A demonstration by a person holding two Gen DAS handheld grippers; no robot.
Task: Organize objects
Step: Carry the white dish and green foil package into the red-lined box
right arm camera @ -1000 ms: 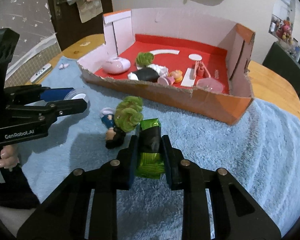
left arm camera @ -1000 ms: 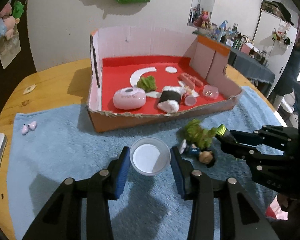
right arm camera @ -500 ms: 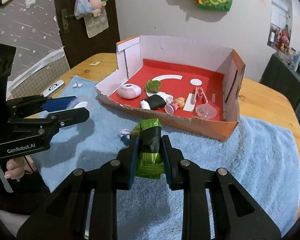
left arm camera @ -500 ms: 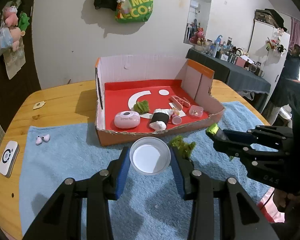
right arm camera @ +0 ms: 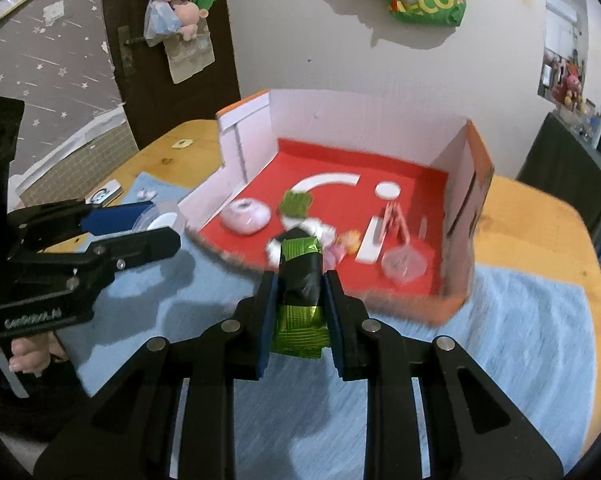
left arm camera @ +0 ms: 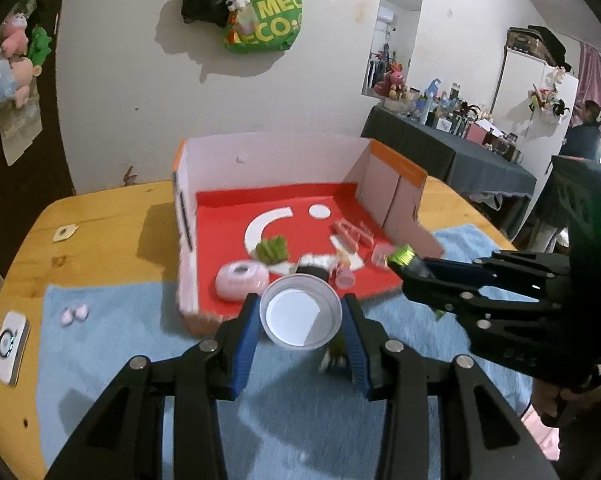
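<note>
Left tongs (left arm camera: 300,340) clamp a clear cup (left arm camera: 301,312), right tongs (right arm camera: 299,312) clamp a green packet (right arm camera: 300,292); both held above the blue towel (right arm camera: 500,352), near the box (right arm camera: 452,300) front edge.

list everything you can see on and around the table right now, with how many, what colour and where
cardboard box: 1, red floor, pale walls, on the table's far half
pink oval case: 1, pink, front left inside the box
green leafy toy: 1, green, middle of the box
clear round lid: 1, transparent, front right inside the box
towel: 1, light blue, under the box's front edge
small pink pieces: 2, pink, on the towel's left side
white device: 1, white, table's left edge
table: 1, yellow wood
plastic cup: 1, clear with white base, in the left hand-held gripper
green foil packet: 1, green with black band, in the right hand-held gripper
</note>
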